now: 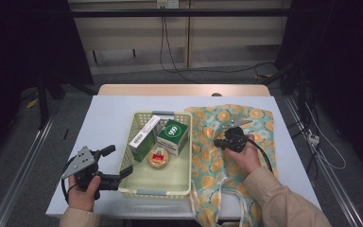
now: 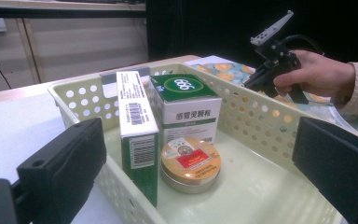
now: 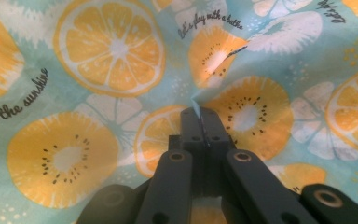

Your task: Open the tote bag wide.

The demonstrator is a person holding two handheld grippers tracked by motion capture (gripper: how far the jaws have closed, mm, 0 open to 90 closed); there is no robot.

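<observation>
The fruit-print cloth point(image 1: 236, 156) lies on the right of the table point(image 1: 108, 118), right of the basket point(image 1: 182, 182). The right gripper point(image 3: 200, 112) is clamped on a small pinch of cloth near its far-left part. The left gripper point(image 1: 118, 166), jaws wide, holds nothing at the basket's near-left corner. Risk: so thin a pinch may slip out when lifted.

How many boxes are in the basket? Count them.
2. A tall white-and-green box stands at the basket's left; a green box is right of it, behind the round tin. None seem hidden.
</observation>
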